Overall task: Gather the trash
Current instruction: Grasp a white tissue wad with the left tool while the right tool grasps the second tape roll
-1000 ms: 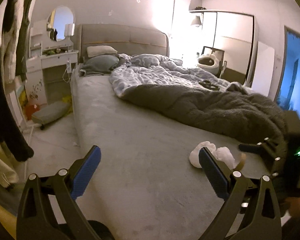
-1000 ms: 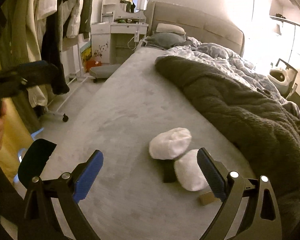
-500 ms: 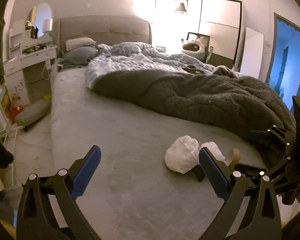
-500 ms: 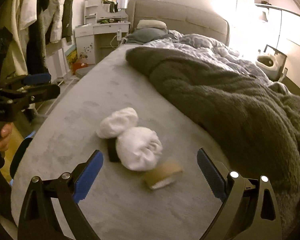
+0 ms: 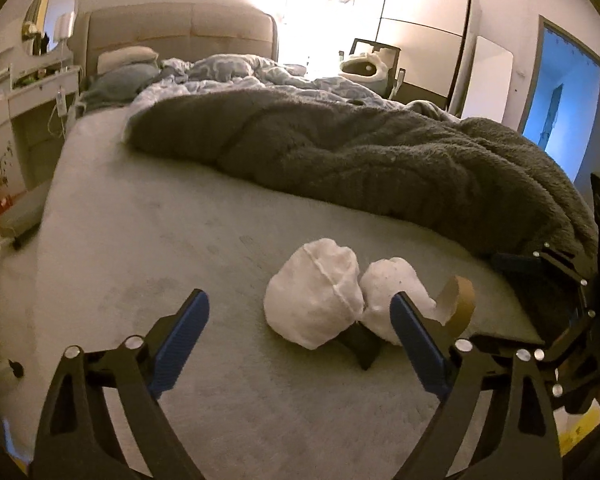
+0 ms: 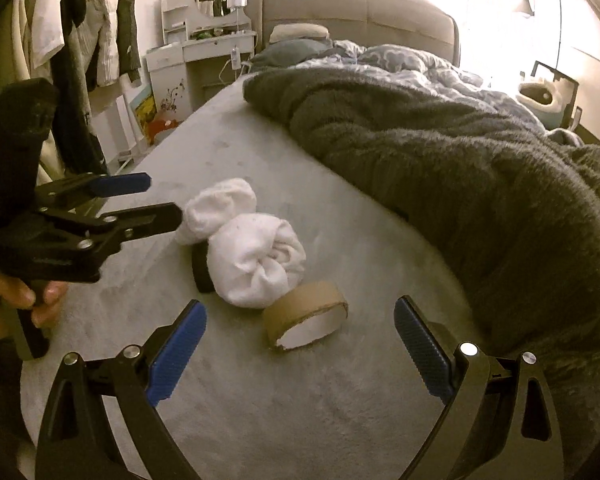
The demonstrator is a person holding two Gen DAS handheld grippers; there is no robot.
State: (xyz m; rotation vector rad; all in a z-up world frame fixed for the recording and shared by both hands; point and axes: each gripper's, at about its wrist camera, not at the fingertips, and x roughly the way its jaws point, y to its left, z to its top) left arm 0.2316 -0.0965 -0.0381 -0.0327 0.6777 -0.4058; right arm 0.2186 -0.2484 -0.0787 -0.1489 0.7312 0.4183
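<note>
Right wrist view has the trash lined up on the bare grey bed (image 6: 260, 408): the cardboard ring (image 6: 306, 314) lies straight ahead at twelve o'clock of the right gripper (image 6: 300, 354), whose fingers stand wide with nothing between them. Touching the ring at its ten o'clock is a white wad (image 6: 256, 264), soft and crumpled like tissue or cloth, and a second white wad (image 6: 218, 210) sits beyond it at eleven. A small dark piece (image 6: 200, 268) peeks from under the pair.

Over on the left wrist view, the left gripper (image 5: 298, 322) comes at the far wad, its fingers still broad but closing, the wad ahead of them and not yet pinched.

Now the risks. The ring is thin, stiff card lying tilted on its side; a squeeze across it could flatten it or flip it away across the plush sheet. The wads look light and squashy, so fingers may catch only a fold and let the rest drop. Both grippers crowd one small cluster, so a clash looks likely, and either could nudge its neighbour's target. The shaggy dark blanket (image 6: 480, 168) at two o'clock could swallow anything that rolls.
</note>
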